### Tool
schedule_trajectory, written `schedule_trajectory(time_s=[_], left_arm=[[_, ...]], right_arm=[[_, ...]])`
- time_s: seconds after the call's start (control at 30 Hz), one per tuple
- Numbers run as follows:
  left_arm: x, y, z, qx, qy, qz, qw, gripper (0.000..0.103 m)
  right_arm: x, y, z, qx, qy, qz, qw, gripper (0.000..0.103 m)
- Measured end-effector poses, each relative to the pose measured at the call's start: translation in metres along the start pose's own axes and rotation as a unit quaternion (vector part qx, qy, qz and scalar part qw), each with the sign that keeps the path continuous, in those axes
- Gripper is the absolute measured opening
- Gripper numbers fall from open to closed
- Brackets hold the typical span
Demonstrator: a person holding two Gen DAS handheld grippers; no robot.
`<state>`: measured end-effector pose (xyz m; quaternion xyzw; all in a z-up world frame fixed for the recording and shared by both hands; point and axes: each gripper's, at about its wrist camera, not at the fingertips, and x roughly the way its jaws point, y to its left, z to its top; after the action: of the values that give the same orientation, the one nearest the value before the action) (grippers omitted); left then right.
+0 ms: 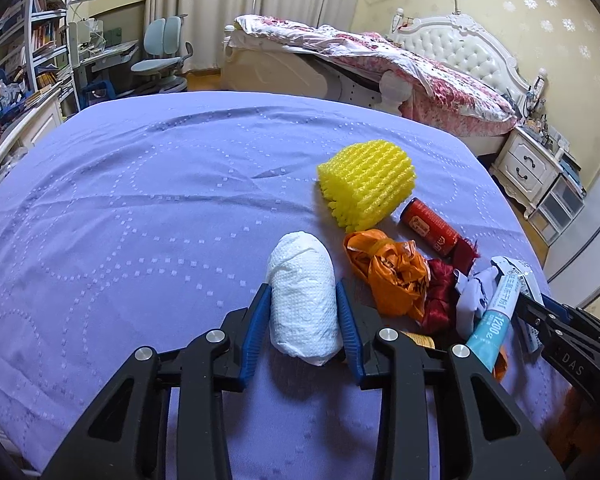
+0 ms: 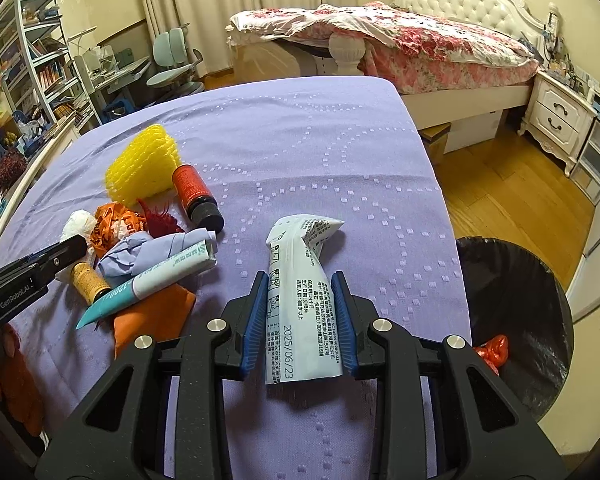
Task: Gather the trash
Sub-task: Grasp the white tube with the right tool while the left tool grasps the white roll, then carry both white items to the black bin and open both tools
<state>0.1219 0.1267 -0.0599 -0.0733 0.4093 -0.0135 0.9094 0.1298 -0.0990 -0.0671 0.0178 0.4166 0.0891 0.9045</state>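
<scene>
My left gripper [image 1: 302, 291] is shut on a white tissue wad [image 1: 302, 256] that lies on the purple bedsheet [image 1: 140, 200]; both blue pads press its sides. My right gripper [image 2: 300, 280] is shut on a white printed packet [image 2: 300, 240], which sticks out forward over the sheet. Between the two lies a trash pile: a yellow foam net [image 1: 366, 184], a red bottle [image 1: 430, 226], an orange plastic bag [image 1: 392, 272], red cloth [image 1: 440, 292] and a teal tube [image 2: 148, 284]. The left gripper's fingertip [image 2: 72, 248] shows at the pile's left edge in the right wrist view.
A black-lined bin [image 2: 540, 264] stands on the wooden floor right of the bed, with a red scrap [image 2: 492, 352] inside. A small yellow bottle [image 2: 88, 280] and crumpled purple paper [image 2: 140, 256] lie in the pile. A second bed, nightstand, desk and shelves stand beyond.
</scene>
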Motion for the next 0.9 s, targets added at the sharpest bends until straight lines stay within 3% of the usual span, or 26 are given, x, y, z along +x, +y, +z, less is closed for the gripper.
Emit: schedule_trajectory(time_s=[0.57,0.9], left_arm=[[-0.044,0.003,-0.015,-0.017,-0.037,-0.001,0.9992,0.035],[-0.060,-0.039,-0.024,0.011,-0.042,-0.057,0.9974,0.035]], right_arm=[[-0.033,-0.010,-0.025,0.011,-0.022,0.000,1.000,0.030],[-0.066,-0.039,-0.036,0.037,-0.048,-0.017,0.998,0.030]])
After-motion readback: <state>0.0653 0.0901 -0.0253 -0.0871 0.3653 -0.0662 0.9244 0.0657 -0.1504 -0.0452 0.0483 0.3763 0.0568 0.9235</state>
